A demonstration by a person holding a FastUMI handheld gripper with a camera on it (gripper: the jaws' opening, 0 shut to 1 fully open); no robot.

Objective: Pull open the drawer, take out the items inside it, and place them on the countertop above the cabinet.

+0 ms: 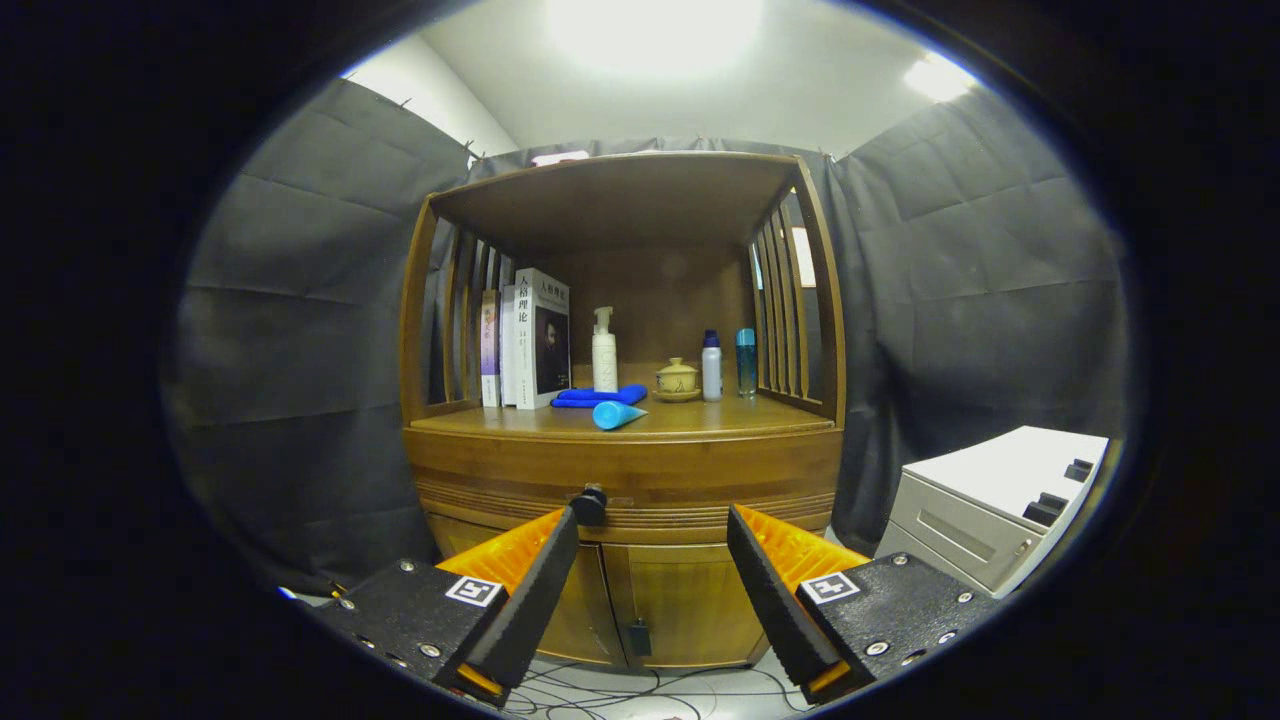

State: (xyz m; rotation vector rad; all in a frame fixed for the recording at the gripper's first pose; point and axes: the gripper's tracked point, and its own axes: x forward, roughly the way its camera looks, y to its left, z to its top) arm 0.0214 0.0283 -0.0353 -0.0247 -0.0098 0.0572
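My left finger tip partly covers the black knob point(589, 504) of the shut drawer point(625, 478), contents hidden; my gripper point(652, 520) level, jaws wide, empty, short of the cabinet point(620, 590).

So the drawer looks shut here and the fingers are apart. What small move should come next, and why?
Probably ease the gripper forward and slightly left to bring the dark drawer knob between the fingers. The drawer front sits flush with the cabinet, and the knob lies just by the left finger's tip, not between the open fingers, so nothing is gripped.
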